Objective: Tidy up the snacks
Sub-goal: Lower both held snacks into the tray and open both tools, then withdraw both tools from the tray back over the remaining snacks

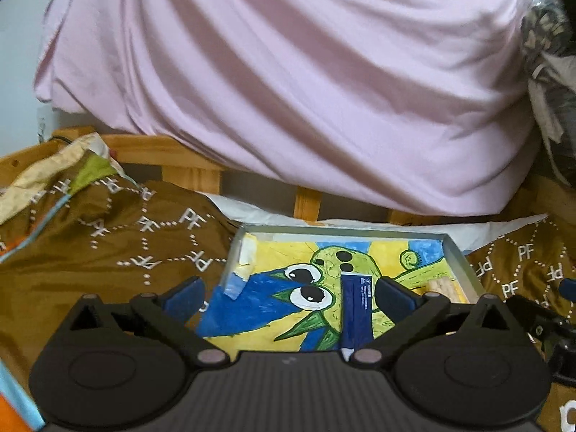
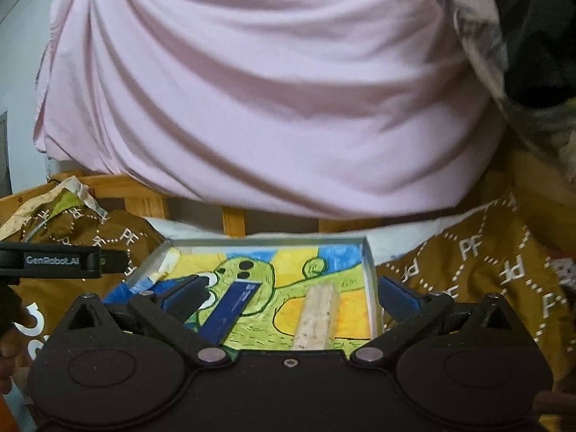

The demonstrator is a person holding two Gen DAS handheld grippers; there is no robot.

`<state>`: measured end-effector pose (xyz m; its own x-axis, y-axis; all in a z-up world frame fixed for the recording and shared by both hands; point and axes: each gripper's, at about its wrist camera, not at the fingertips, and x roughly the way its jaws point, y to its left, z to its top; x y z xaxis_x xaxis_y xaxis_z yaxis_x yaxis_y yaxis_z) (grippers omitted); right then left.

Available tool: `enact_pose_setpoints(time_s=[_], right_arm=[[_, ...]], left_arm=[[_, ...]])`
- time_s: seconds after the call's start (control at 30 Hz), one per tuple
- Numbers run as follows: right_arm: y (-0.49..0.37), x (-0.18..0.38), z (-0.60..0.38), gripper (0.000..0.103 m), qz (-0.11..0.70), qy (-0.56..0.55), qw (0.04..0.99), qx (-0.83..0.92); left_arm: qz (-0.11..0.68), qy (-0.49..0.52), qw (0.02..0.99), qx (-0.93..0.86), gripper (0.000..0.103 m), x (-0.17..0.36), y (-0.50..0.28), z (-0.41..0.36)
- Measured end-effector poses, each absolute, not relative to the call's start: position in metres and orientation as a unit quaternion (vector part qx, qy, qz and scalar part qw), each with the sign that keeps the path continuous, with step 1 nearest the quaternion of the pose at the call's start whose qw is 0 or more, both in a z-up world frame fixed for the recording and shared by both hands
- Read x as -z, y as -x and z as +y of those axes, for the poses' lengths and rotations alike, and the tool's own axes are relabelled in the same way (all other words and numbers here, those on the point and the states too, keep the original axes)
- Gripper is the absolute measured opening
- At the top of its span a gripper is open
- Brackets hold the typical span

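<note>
A shallow box with a painted green cartoon creature on its floor lies on brown patterned cloth; it also shows in the right wrist view. A dark blue snack bar lies inside it, also in the right wrist view. A pale wafer-like snack bar lies to its right, partly seen in the left wrist view. My left gripper is open and empty over the box. My right gripper is open and empty over the box, above both bars.
Brown cloth with white "PF" print covers the surface around the box. A large pink sheet bundle hangs behind over a wooden frame. The left gripper's body sits left in the right wrist view.
</note>
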<state>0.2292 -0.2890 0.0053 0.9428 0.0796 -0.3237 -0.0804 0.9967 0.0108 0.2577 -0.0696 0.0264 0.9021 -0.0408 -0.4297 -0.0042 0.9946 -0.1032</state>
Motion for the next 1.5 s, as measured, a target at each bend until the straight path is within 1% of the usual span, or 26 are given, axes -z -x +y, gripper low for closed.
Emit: enact_pose_setpoints(time_s=[0.27, 0.7, 0.83, 1.03, 1.3, 1.5], right_arm=[[-0.179, -0.024, -0.282, 0.102, 0.12, 0.002, 0.992, -0.029], [-0.107, -0.032, -0.265, 0.102, 0.113, -0.017, 0.992, -0.044], [-0.09, -0.028, -0.256, 0.102, 0.129, -0.014, 0.99, -0.051], [-0.07, -0.018, -0.247, 0.102, 0.186, -0.029, 0.981, -0.051], [-0.061, -0.001, -0.24, 0.102, 0.254, -0.057, 0.964, -0.053], [-0.061, 0.012, -0.232, 0.102, 0.296, -0.046, 0.952, -0.06]], left_arm=[[0.195, 0.04, 0.98, 0.01, 0.103, -0.038, -0.202, -0.061], [0.211, 0.024, 0.977, 0.003, 0.103, -0.034, -0.131, -0.046], [0.22, 0.009, 0.975, 0.005, 0.103, -0.027, -0.114, -0.044], [0.267, -0.005, 0.964, -0.004, 0.103, -0.012, -0.097, -0.036], [0.315, -0.004, 0.949, -0.018, 0.103, 0.001, -0.081, -0.024], [0.334, -0.008, 0.942, -0.025, 0.103, 0.005, -0.077, -0.021]])
